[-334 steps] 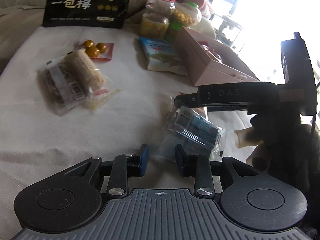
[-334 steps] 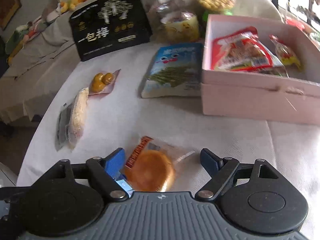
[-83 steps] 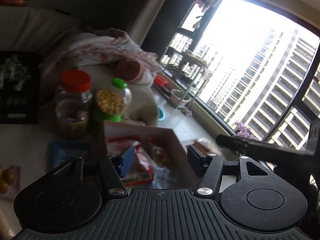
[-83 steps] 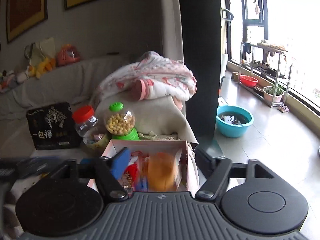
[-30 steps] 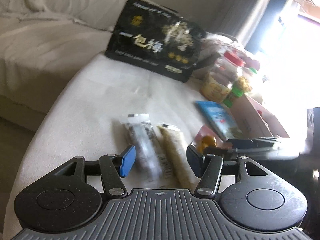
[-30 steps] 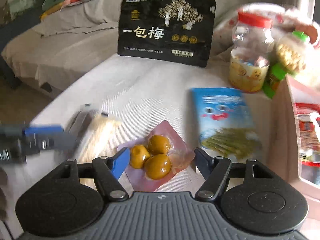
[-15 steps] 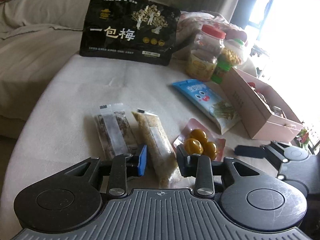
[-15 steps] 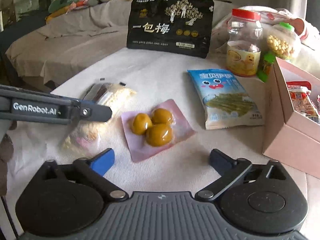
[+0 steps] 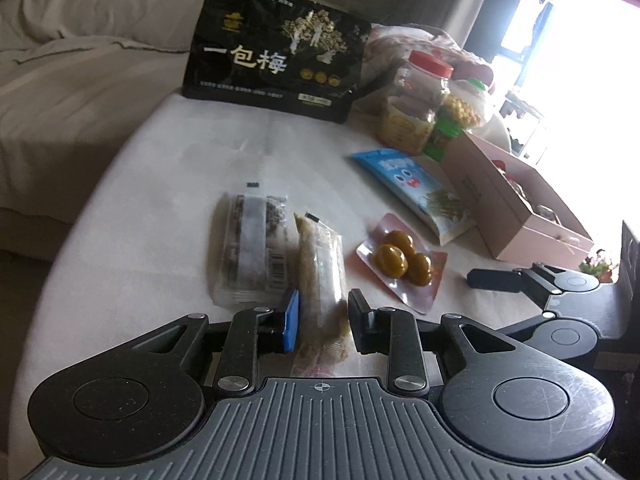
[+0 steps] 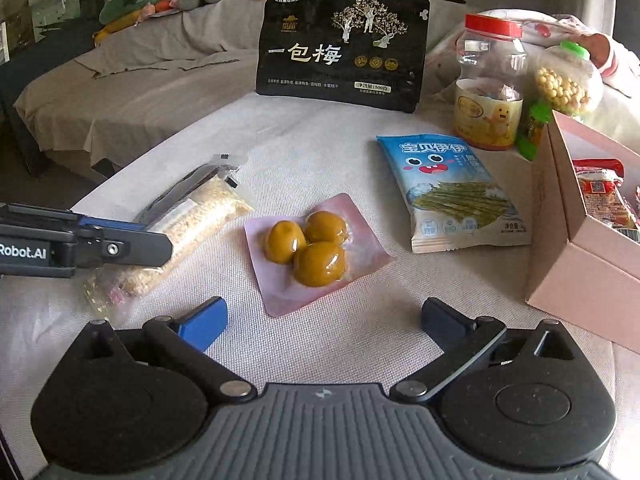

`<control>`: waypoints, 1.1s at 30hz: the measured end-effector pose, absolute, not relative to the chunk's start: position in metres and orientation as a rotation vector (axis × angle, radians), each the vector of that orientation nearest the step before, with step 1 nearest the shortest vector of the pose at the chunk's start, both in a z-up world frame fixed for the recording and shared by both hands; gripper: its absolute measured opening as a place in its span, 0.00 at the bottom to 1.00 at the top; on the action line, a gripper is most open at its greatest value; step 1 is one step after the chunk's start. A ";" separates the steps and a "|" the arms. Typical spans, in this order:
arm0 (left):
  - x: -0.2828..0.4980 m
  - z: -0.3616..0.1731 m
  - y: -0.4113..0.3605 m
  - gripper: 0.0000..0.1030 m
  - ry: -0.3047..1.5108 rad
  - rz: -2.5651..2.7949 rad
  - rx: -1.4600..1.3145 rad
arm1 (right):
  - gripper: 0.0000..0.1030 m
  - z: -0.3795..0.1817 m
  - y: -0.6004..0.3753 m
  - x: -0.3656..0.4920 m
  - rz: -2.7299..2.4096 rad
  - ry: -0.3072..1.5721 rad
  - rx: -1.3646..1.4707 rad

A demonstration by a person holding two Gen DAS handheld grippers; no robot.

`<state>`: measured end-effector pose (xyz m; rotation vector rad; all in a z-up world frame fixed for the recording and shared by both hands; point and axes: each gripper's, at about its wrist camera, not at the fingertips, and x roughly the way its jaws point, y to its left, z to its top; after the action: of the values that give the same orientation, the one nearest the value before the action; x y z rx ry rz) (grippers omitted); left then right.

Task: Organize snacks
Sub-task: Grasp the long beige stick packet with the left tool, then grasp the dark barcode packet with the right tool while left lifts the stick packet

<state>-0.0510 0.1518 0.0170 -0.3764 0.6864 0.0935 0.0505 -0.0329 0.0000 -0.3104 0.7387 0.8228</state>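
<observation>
1. The left gripper (image 9: pixel 322 322) is closing its jaws on a pale grain bar packet (image 9: pixel 322 276) lying on the white cloth table (image 9: pixel 160 200).
2. A dark bar packet (image 9: pixel 252 252) touches it on the left.
3. The right gripper (image 10: pixel 324 320) is spread wide, empty, just before a pink pack of three yellow-green fruits (image 10: pixel 312 248).
4. Beyond lie a blue snack bag (image 10: pixel 452 192), a pink box (image 10: pixel 580 264) holding snacks, two jars and a black bag (image 10: pixel 344 48).

Quick count: two snack bars (image 9: pixel 256 248) (image 9: pixel 320 268), two jars (image 10: pixel 490 84) (image 10: pixel 566 80), one blue packet (image 10: pixel 456 192), one black bag (image 10: pixel 344 48), one plum pouch (image 10: pixel 312 248), one pink box (image 10: pixel 576 248).
</observation>
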 end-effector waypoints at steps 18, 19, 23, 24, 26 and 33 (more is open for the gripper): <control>-0.028 0.016 0.145 0.41 0.723 0.067 -0.361 | 1.00 0.000 -0.033 0.050 0.818 0.734 -0.306; -0.025 0.015 0.144 0.39 0.726 0.069 -0.355 | 1.00 0.000 -0.033 0.050 0.818 0.734 -0.305; -0.019 0.013 0.141 0.36 0.723 0.075 -0.334 | 1.00 0.001 -0.034 0.050 0.817 0.737 -0.303; -0.019 0.013 0.143 0.35 0.722 0.072 -0.342 | 1.00 0.001 -0.033 0.050 0.815 0.737 -0.306; -0.023 0.013 0.149 0.33 0.714 0.059 -0.385 | 1.00 0.002 -0.031 0.048 0.799 0.737 -0.315; -0.072 0.036 0.178 0.29 0.575 0.103 -0.463 | 0.96 0.033 -0.013 0.031 0.850 0.658 -0.260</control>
<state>-0.0724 0.1780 0.0355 -0.4625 0.5751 0.1031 0.0311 -0.0132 0.0333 -0.2597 0.6579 0.8500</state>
